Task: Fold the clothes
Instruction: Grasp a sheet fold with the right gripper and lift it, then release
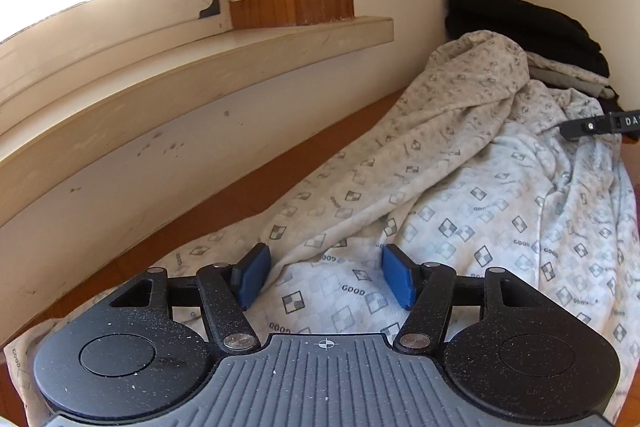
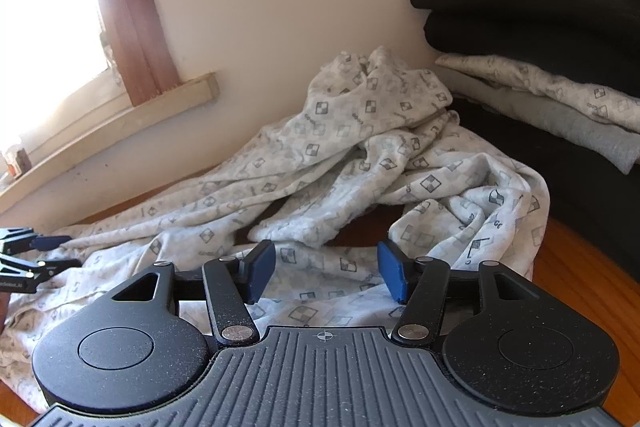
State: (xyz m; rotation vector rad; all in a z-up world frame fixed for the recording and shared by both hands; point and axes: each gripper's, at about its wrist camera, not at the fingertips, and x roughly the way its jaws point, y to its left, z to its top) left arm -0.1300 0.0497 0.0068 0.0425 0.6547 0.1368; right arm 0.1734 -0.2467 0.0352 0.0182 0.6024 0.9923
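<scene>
- Patterned garment (image 2: 320, 163): lies crumpled on the wooden surface (image 2: 576, 267) below the window sill (image 1: 200, 67), not yet spread flat for folding.
- Left claw (image 1: 326, 277): spread, nothing pinched; it hovers low over the garment's near edge, probably to take hold there.
- Right claw (image 2: 326, 275): spread and empty above the bunched cloth, placed for a second hold.
- Folded stack (image 2: 540, 59): piled in the corner, clear of the working area.

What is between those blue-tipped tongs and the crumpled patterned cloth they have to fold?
Nothing visible. Both the left tongs and the right tongs stand open directly over the patterned cloth, with only air between their pads and the fabric.
</scene>
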